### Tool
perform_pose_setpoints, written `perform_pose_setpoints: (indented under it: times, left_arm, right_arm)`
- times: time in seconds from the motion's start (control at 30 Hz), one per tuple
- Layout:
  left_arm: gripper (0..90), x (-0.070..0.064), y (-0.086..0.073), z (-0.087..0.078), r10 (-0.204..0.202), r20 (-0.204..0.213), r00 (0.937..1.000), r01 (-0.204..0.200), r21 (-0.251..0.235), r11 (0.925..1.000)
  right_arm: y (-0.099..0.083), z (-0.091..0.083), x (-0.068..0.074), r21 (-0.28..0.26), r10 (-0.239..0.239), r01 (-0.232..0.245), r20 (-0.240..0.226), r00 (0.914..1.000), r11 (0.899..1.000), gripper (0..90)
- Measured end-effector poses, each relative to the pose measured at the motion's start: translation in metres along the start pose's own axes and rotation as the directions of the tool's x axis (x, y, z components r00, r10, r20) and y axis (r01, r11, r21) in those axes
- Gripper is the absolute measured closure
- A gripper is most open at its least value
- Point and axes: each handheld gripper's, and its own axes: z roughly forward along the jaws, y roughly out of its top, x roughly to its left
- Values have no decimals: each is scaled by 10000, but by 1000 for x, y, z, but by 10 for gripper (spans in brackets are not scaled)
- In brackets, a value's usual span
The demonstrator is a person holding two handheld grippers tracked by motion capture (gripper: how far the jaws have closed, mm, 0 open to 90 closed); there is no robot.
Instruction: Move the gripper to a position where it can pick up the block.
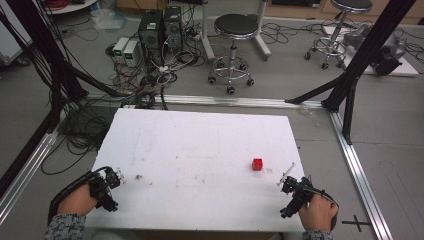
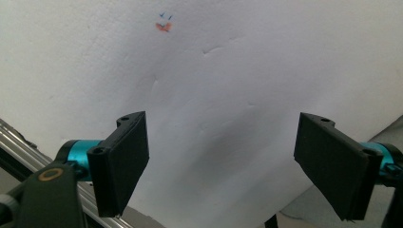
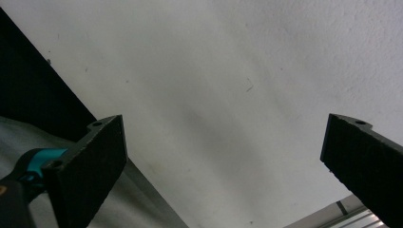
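High view: a person's two hands rest at the near corners of a white foam board (image 1: 200,145), each holding a two-jaw gripper. The left gripper (image 1: 111,181) sits at the board's near-left corner, gripped by the left hand (image 1: 77,201) with a patterned sleeve (image 1: 65,227) behind it and a black cable looping from it. The right gripper (image 1: 292,189) sits at the near-right corner in the right hand (image 1: 317,212).

Left gripper view puts that gripper (image 2: 221,161) above bare white board, its black jaws spread wide with nothing between them; a small orange-and-blue mark (image 2: 163,24) shows on the board well ahead, and an aluminium rail (image 2: 19,152) runs past the near-left edge. Right gripper view has the right gripper (image 3: 223,166) likewise spread wide over bare board, holding nothing.

A small red cube (image 1: 257,164) stands alone on the board, toward its right side, near the right gripper but apart from it, with open board between. A thin white stick (image 1: 286,174) lies just beside the right gripper's tip. A small dark speck (image 1: 138,177) lies near the left gripper.

Beyond the board, on the grey floor: a tangle of black cables (image 1: 135,85), two computer towers (image 1: 160,30), two round stools (image 1: 235,45), and black frame struts (image 1: 365,55) slanting down to aluminium floor rails (image 1: 360,170).
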Motion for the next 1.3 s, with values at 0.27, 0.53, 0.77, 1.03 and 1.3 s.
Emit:
perform_pose_setpoints:
  times: [0.27, 0.53, 0.77, 1.03, 1.3]
  left_arm:
    - [193, -1, 1, -5, 66, -84, 9999, -67, -138, 9999]
    - [193, -3, 2, -7, -11, -139, 9999, 7, -263, 9997]
    - [190, -3, 3, -7, 54, -243, 9997, -61, -284, 9996]
    - [190, -2, 1, -8, 4, -232, 9997, -13, -385, 9993]
    - [190, -1, 0, -9, -40, -170, 9998, 33, -427, 9991]
  right_arm:
    - [-4, -4, 0, -194, 178, -177, 23, 9998, 9997, 8]
    - [-4, -4, -2, -315, 91, -89, 68, 9999, 9995, 9]
    - [-3, -4, -5, -366, -97, 100, 87, 9999, 9993, 9]
    - [0, -1, -8, -285, -462, 466, 154, 9988, 9985, 8]
    - [5, -1, -19, -388, -878, 874, -80, 9961, 9954, 9]
